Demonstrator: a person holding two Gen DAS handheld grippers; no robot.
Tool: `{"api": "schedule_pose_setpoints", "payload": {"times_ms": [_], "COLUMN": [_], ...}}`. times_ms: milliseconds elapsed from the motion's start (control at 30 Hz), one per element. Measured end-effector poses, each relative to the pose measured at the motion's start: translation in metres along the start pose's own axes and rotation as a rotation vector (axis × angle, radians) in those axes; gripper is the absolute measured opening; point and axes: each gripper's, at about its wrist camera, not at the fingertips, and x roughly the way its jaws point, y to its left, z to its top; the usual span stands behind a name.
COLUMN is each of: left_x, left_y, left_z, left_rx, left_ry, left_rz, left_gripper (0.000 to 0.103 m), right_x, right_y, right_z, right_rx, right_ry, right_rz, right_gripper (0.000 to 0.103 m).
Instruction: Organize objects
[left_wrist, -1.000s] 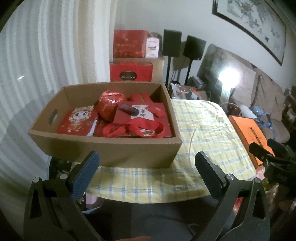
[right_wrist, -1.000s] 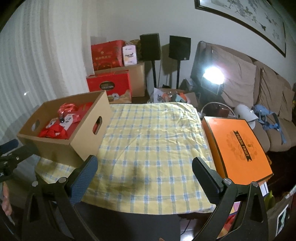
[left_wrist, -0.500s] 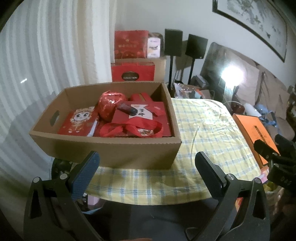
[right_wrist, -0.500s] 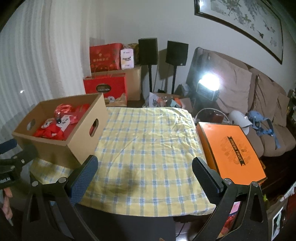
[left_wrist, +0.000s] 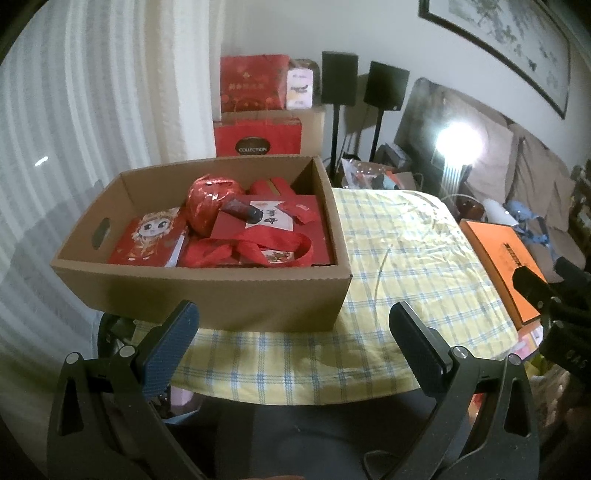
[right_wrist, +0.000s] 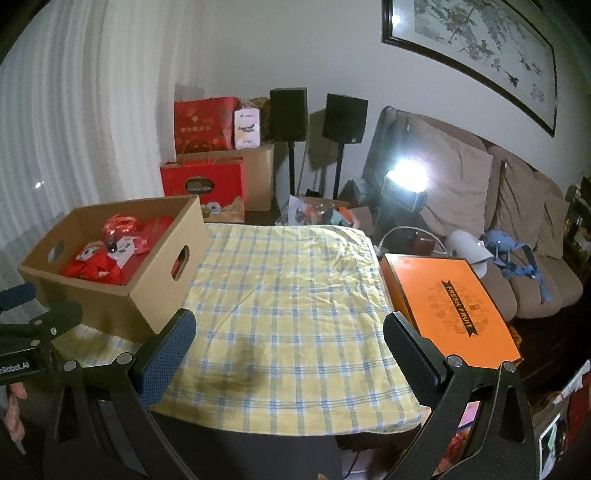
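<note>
From the left wrist, the left gripper hangs wide open and empty, near the cardboard box, which already holds red gift bags and a red foil ball. From the right wrist, the right gripper is equally spread and empty over the bare checked tablecloth; an orange fruit box sits right, perhaps still unsorted.

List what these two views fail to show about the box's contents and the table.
- Cardboard box: lower layers hidden under the red gift bag, left wrist view.
- Orange box: lid print covered by right gripper, same view.
- Table under checked cloth: covered, right wrist view.
</note>
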Motion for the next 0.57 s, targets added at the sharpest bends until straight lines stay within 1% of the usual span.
{"api": "schedule_pose_setpoints", "payload": {"times_ms": [200,567], "left_x": [0.0025,0.0005], "left_y": [0.0000,-0.0041], "left_z": [0.0009,0.0009], "left_rx": [-0.001,0.003], "left_ry": [0.004,-0.011], "left_rz": [-0.002,-0.001], "left_gripper": [0.103,0.103], "right_x": [0.0002,0.0042], "right_y": [0.0021,0.0037], "right_z": [-0.0005,-0.0020], "right_rx": [-0.010,-0.004], "right_ry": [-0.001,0.010], "right_rz": [-0.002,0.000], "right_gripper": [0.102,0.102]}}
